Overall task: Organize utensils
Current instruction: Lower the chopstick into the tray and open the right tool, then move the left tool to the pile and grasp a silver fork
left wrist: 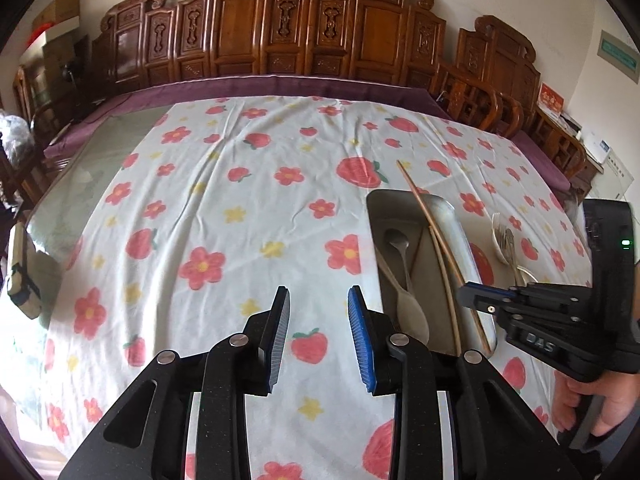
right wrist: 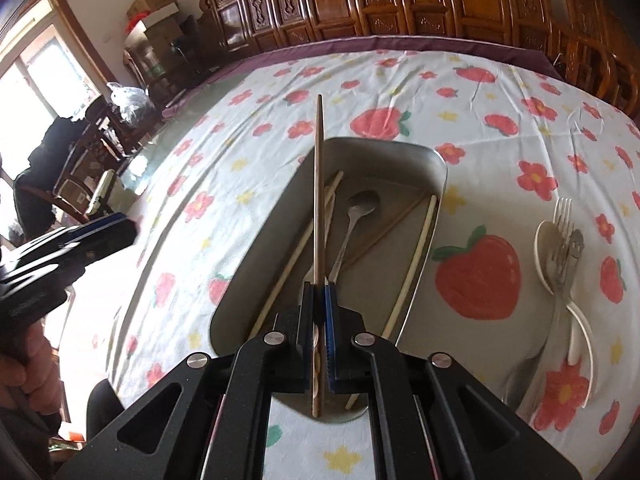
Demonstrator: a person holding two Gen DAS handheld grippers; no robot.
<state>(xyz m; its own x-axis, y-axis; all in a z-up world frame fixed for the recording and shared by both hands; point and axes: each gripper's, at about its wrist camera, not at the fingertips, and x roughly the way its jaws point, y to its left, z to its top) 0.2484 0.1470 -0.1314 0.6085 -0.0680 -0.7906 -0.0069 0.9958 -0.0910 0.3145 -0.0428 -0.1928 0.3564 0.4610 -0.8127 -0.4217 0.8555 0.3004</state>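
Observation:
A metal tray lies on the flowered tablecloth and holds chopsticks and a metal spoon. My right gripper is shut on a brown chopstick and holds it above the tray, pointing away. In the left wrist view the tray, the held chopstick and the right gripper show at the right. My left gripper is open and empty above the cloth, left of the tray. A pale spoon, a fork and a metal spoon lie on the cloth right of the tray.
The table is covered with a white cloth printed with flowers and strawberries. Carved wooden chairs line the far edge. The left gripper shows at the left in the right wrist view. A pale spoon lies in the tray.

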